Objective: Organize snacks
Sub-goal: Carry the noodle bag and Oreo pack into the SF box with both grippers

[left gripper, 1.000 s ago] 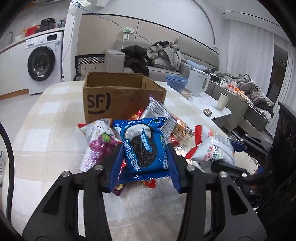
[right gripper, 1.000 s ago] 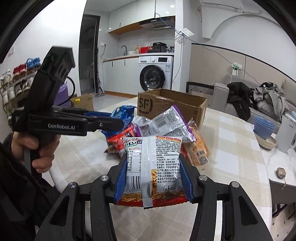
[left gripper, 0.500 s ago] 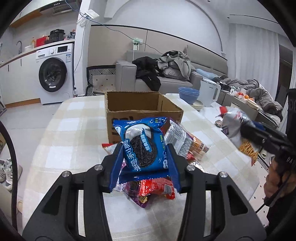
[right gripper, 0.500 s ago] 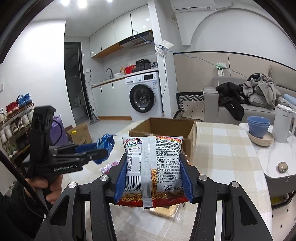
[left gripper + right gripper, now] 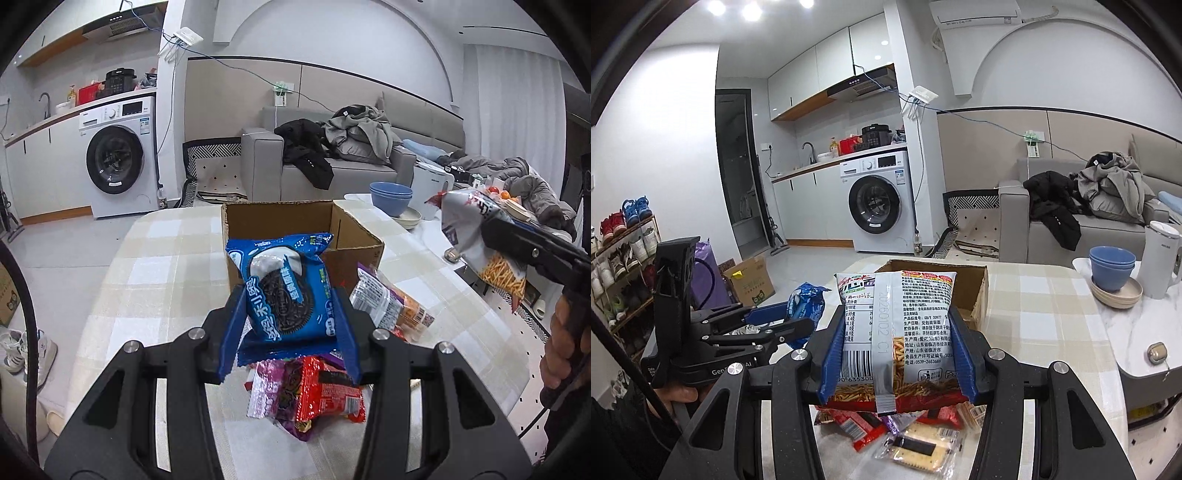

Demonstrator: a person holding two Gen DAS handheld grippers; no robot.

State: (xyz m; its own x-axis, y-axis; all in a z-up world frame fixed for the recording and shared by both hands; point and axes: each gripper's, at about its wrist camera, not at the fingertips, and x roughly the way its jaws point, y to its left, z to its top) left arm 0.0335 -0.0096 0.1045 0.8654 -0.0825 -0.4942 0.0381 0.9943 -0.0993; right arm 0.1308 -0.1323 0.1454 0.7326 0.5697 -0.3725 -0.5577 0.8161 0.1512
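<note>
My left gripper point(image 5: 290, 321) is shut on a blue cookie packet point(image 5: 284, 286), held in the air above the snack pile point(image 5: 314, 391) and in front of the open cardboard box point(image 5: 295, 229). My right gripper point(image 5: 895, 354) is shut on a silver bag of snack sticks point(image 5: 895, 332), its back side facing the camera, lifted above the table with the box point(image 5: 971, 284) just behind. In the left wrist view the silver bag point(image 5: 476, 236) hangs at the right, to the right of the box. The right wrist view shows the cookie packet point(image 5: 805, 301) at the left.
Loose snack packets lie on the checked table point(image 5: 162, 273), among them a cracker pack point(image 5: 918, 448) and a red packet point(image 5: 328, 393). Blue bowls point(image 5: 1112, 267), a white kettle point(image 5: 1160, 258) and a small round object point(image 5: 1157, 351) sit on a side table at right.
Both grippers have risen from the pile with their packets still held. The box now looks lower in each view and its open inside shows.
</note>
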